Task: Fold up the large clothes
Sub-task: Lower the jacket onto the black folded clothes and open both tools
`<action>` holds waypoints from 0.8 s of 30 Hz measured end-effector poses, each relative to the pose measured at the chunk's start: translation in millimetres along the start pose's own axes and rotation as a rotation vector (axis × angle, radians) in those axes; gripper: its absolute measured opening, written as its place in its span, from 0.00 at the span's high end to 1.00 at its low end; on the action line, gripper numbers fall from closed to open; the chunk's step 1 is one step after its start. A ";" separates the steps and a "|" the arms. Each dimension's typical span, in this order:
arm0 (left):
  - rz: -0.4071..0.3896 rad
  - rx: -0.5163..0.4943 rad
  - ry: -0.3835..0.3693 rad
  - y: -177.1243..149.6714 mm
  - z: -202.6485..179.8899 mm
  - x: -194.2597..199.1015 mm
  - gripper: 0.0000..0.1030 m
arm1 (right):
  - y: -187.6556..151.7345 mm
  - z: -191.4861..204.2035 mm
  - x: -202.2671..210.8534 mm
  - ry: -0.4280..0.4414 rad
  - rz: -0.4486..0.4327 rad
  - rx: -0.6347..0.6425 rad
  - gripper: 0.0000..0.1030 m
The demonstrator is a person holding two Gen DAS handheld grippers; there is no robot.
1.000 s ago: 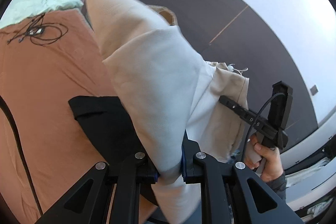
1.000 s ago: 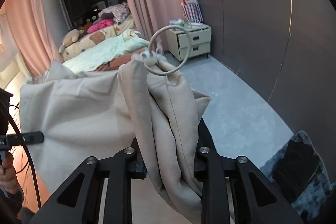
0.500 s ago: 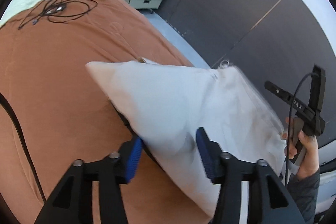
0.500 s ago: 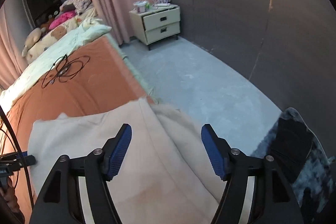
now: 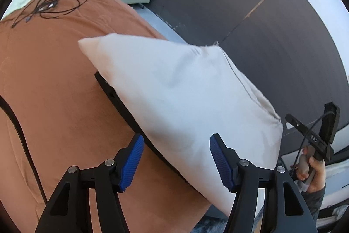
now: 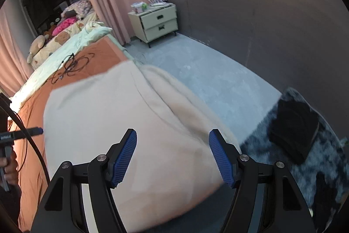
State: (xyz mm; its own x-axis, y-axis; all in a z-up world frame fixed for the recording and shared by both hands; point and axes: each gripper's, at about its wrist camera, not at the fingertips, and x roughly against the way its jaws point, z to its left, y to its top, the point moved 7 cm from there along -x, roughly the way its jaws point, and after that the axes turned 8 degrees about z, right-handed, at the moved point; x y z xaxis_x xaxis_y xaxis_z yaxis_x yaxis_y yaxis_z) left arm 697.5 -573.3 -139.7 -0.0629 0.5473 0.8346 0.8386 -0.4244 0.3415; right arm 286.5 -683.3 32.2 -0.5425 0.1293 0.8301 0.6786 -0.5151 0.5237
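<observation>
At the bed's (image 5: 54, 102) near right edge, the cream cloth (image 5: 185, 97) is seen lying folded, on top of a black garment (image 5: 122, 106) and overhanging the bed's edge towards the floor (image 6: 207, 80). The left gripper (image 5: 176, 158) is held wide apart and empty just above the cloth; the right gripper (image 6: 172, 156) is likewise spread wide with nothing held. A fold appears just laid down, so the step in hand is judged to be the release. Next, a fresh grip on an edge or corner is called for, so the overhanging part can be brought onto the bed.
</observation>
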 end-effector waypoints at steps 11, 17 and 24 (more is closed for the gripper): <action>0.020 -0.025 0.017 -0.6 -10.9 -13.9 0.54 | 6.0 -27.6 -10.5 0.119 0.033 -0.165 0.67; -0.001 -0.030 0.021 12.9 -16.4 -18.3 0.55 | 28.9 -42.6 -3.3 0.112 -0.038 -0.187 0.92; -0.066 -0.052 0.061 38.8 -18.8 -13.9 0.56 | 39.9 -60.0 -17.5 0.080 -0.037 -0.238 0.93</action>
State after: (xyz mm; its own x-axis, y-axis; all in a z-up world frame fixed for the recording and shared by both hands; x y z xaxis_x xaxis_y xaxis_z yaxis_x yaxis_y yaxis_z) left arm 720.7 -610.9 -129.9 -0.1512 0.5311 0.8337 0.8026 -0.4264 0.4172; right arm 293.4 -756.9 27.1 -0.6085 0.0891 0.7885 0.5271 -0.6974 0.4856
